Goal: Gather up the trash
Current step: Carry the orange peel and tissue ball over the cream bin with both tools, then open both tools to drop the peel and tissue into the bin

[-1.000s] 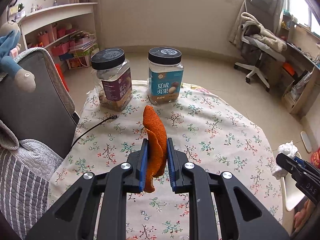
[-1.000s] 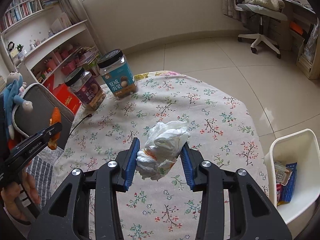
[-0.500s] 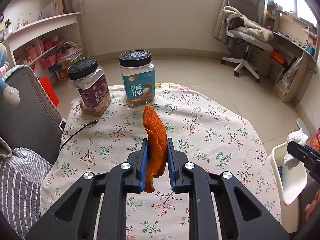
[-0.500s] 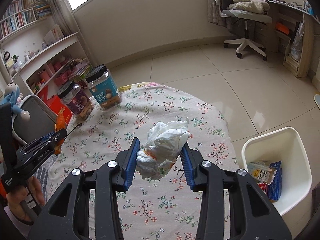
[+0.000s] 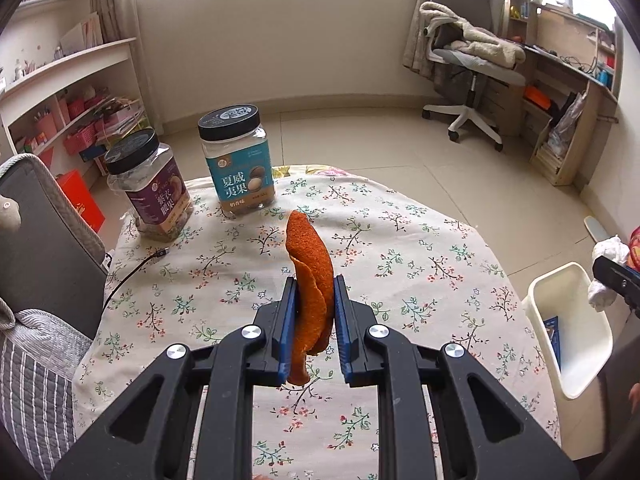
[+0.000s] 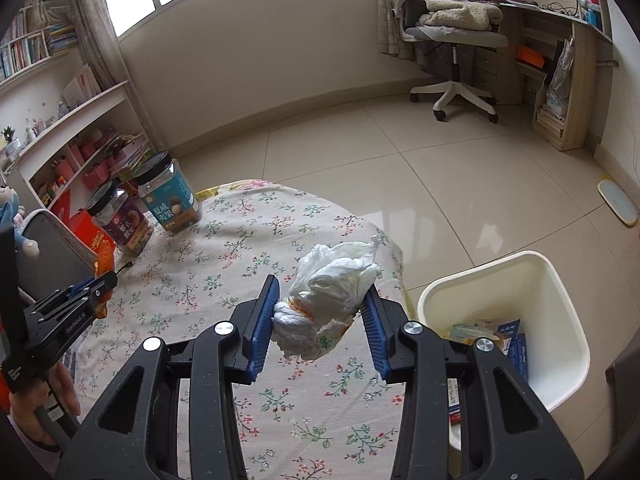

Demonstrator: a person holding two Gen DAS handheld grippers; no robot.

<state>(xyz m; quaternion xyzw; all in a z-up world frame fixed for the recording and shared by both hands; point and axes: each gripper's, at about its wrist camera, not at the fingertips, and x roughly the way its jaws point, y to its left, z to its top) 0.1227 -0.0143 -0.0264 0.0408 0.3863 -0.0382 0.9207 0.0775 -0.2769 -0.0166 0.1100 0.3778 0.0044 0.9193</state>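
My left gripper [image 5: 314,300] is shut on an orange peel [image 5: 310,276], held upright above the floral tablecloth [image 5: 400,248]. My right gripper [image 6: 320,300] is shut on a crumpled white tissue wad [image 6: 328,288], near the table's right edge. Just right of that wad stands the white trash bin [image 6: 560,280] on the floor, with wrappers inside. In the left wrist view the bin [image 5: 576,316] is at the right, and the right gripper [image 5: 614,280] with its tissue [image 5: 610,252] hangs above it. In the right wrist view the left gripper [image 6: 90,286] shows at the far left.
Two black-lidded jars, a purple one [image 5: 154,192] and a blue one [image 5: 240,164], stand at the table's far side, with a black cable [image 5: 132,276] near them. A grey chair [image 5: 44,224] is at the left. An office chair [image 5: 468,68] and shelves stand farther off.
Both grippers have moved to the right with their loads. The white bin has come much closer in the right wrist view and has entered the left wrist view.
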